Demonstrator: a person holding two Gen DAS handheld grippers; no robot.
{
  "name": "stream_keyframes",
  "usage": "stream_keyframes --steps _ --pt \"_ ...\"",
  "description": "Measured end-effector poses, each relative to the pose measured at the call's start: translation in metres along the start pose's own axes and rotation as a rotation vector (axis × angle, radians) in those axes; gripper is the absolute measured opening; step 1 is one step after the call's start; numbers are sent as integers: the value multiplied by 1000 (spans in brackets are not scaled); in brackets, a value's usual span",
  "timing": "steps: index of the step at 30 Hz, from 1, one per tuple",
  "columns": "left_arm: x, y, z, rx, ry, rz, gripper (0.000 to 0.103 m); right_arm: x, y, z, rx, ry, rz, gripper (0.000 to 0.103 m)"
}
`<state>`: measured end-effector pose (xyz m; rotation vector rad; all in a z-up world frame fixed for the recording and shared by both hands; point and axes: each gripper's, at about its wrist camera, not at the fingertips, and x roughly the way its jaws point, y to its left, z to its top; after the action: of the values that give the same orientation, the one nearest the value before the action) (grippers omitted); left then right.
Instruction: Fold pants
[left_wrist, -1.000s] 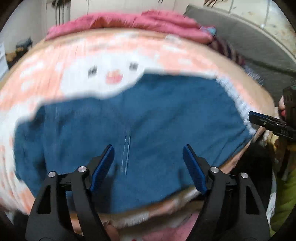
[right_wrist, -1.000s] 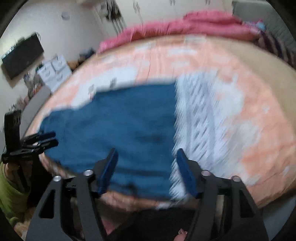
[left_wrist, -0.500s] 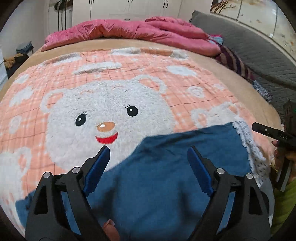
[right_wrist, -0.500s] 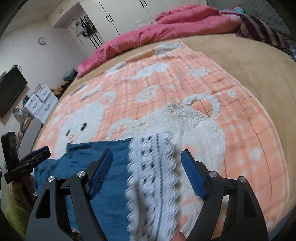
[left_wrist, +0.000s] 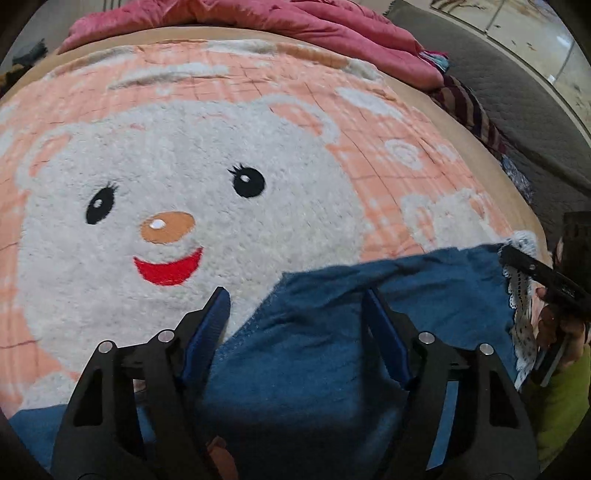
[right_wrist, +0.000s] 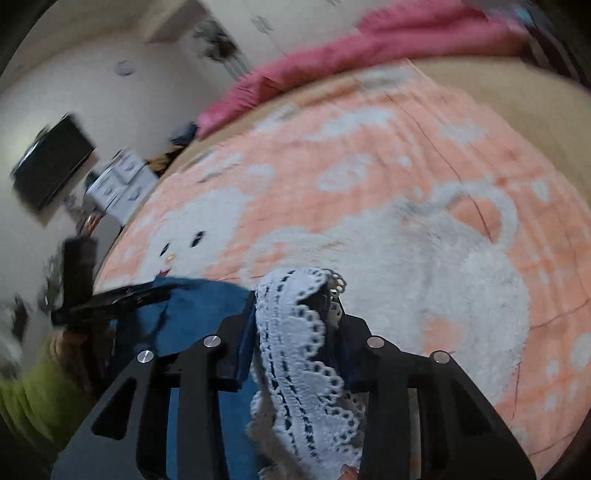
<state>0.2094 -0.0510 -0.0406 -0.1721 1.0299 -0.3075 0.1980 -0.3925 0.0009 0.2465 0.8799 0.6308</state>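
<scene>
Blue pants (left_wrist: 332, 350) with a white lace hem (left_wrist: 521, 295) lie at the near edge of the bed. My left gripper (left_wrist: 295, 317) hovers over a corner of the blue cloth. Its jaws are closing but still wide, and the pads do not touch the fabric. My right gripper (right_wrist: 297, 310) is closing on the lace hem (right_wrist: 291, 332), which bunches up between its pads. In the left wrist view the right gripper (left_wrist: 517, 260) shows at the lace end. The left gripper (right_wrist: 118, 301) appears at the left of the right wrist view.
An orange plaid blanket with a white bear face (left_wrist: 184, 166) covers the bed. A pink duvet (left_wrist: 295, 22) is heaped at the far end, with a striped cloth (left_wrist: 469, 107) beside a grey quilted surface (left_wrist: 524, 96). A green sleeve (right_wrist: 33, 398), TV (right_wrist: 51, 162) and drawers (right_wrist: 122, 177) are at left.
Both grippers moved across the bed, so the pants now sit low in each view. The right jaws narrowed onto the lace hem, which now stands bunched between them. The left jaws narrowed slightly.
</scene>
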Motion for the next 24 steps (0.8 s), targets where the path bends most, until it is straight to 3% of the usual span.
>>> stream_keyframes --steps 5,7,9,12,16,20,23,24 --pt "3 -7 1 34 0 -24 65 -12 27 -9 -174 -55 -88 31" --pt "6 -9 3 38 3 -31 33 -14 34 -7 -214 -74 -133 28" --pt "8 -12 6 43 12 -30 10 -19 40 -8 -243 -101 -176 26" --pt "2 -16 7 63 -27 -12 9 -29 43 -5 -256 -126 -274 25" --pt "4 -26 8 124 -64 132 9 -1 33 -4 -282 -38 -440 21" --pt "17 -25 7 156 -56 171 9 29 6 -2 -206 64 -444 22" --pt "18 -23 7 154 -67 184 13 35 -5 -3 -175 76 -438 26" --pt "18 -23 7 156 -69 189 14 34 -8 -3 -161 75 -430 32"
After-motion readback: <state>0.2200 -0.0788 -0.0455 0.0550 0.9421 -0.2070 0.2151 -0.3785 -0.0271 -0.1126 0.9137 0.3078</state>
